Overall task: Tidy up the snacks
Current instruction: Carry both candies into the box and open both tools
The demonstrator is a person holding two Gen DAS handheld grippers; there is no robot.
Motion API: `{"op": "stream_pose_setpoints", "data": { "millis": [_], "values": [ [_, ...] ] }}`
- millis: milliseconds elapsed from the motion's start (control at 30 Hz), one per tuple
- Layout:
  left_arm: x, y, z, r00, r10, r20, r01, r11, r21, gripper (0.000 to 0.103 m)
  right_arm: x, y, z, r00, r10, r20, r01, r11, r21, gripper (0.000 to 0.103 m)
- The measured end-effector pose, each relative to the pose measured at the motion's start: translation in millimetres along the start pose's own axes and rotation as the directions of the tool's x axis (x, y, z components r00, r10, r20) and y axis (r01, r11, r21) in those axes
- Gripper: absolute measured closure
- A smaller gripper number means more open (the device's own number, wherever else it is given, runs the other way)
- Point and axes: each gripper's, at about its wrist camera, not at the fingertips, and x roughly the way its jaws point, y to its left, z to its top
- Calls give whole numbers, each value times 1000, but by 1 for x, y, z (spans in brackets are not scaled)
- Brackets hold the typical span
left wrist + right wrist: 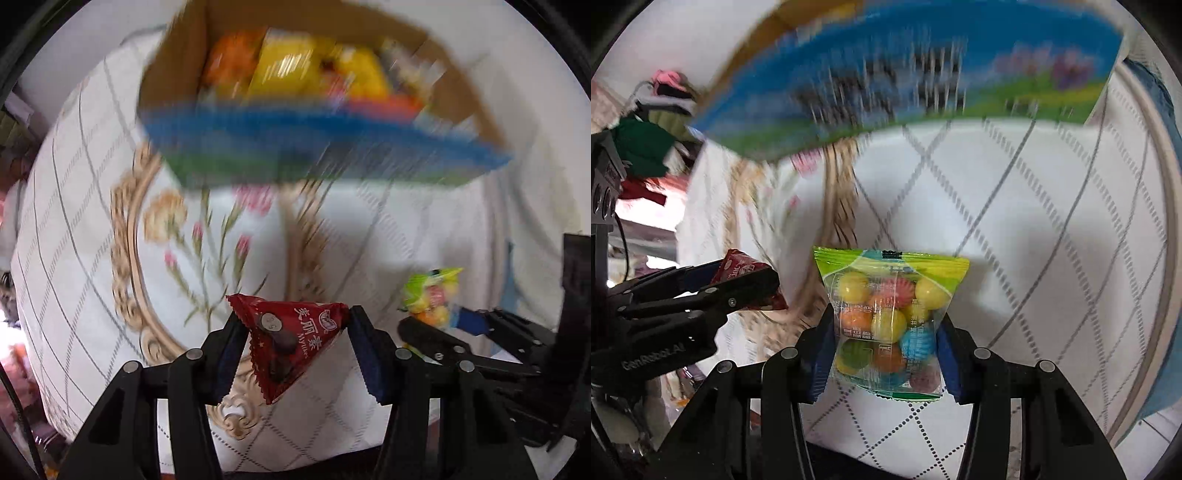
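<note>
Two grippers on show: the left gripper (291, 325) has one red triangular snack packet (291, 341), the right gripper (884, 328) has one clear-and-green bag of candy balls (888, 321). One cardboard box (177, 70) up ahead, its snacks too blurred to count. One patterned tablecloth (92, 236) underneath.

A desk (66, 236) is covered by a white quilted cloth (1052, 236) with grey crossing lines, pink flowers (242, 245) and a gold curly ring (123, 240), and a blurry heap of green, red and pink clothes (642, 155) is seen beside it.
</note>
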Motion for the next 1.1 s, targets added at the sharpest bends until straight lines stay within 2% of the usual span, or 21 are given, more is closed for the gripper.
{"op": "stream_pose_setpoints", "data": {
  "millis": [100,200,267,400,467,600,733,800,833,867,900,933,967,1100],
  "values": [
    [-32,-13,27,997,-38,68,36,999,23,50,-42,-4,17,996,31,79,-32,999,3,51],
    [-55,-14,56,992,-53,117,48,998,44,50,-86,-9,51,984,40,173,-40,999,-3,51],
    [-63,-17,73,990,-28,141,20,998,58,50,-109,-14,72,974,39,225,-39,999,-5,51],
    [-55,-9,117,990,51,130,-60,996,67,50,-136,-33,130,952,-40,303,46,999,-13,51],
    [-50,1,130,991,81,108,-87,995,55,50,-129,-39,165,950,-87,299,96,995,-14,51],
    [-10,22,161,982,186,22,-187,981,51,49,-103,-57,222,953,-165,255,172,985,-4,51],
    [11,35,172,977,210,-47,-209,978,21,48,-80,-69,251,956,-209,204,214,977,-4,51],
    [18,41,174,973,224,-64,-224,975,1,46,-68,-72,259,961,-221,166,224,974,0,46],
    [19,42,174,972,228,-64,-229,973,-2,36,-63,-74,263,963,-223,148,224,974,11,30],
    [20,42,175,971,232,-55,-233,973,-4,23,-58,-77,267,965,-223,136,222,975,19,8],
    [20,41,175,973,226,-44,-226,974,-5,17,-55,-79,269,966,-224,130,222,975,25,5],
    [20,41,174,975,219,-45,-219,976,-8,9,-57,-77,266,969,-211,128,209,977,27,5],
    [22,40,175,976,214,-48,-214,977,-11,6,-57,-78,266,970,-210,123,208,978,34,5],
    [21,40,175,980,197,-41,-198,980,-33,6,-58,-75,264,970,-214,113,211,977,38,3]
  ]
}}
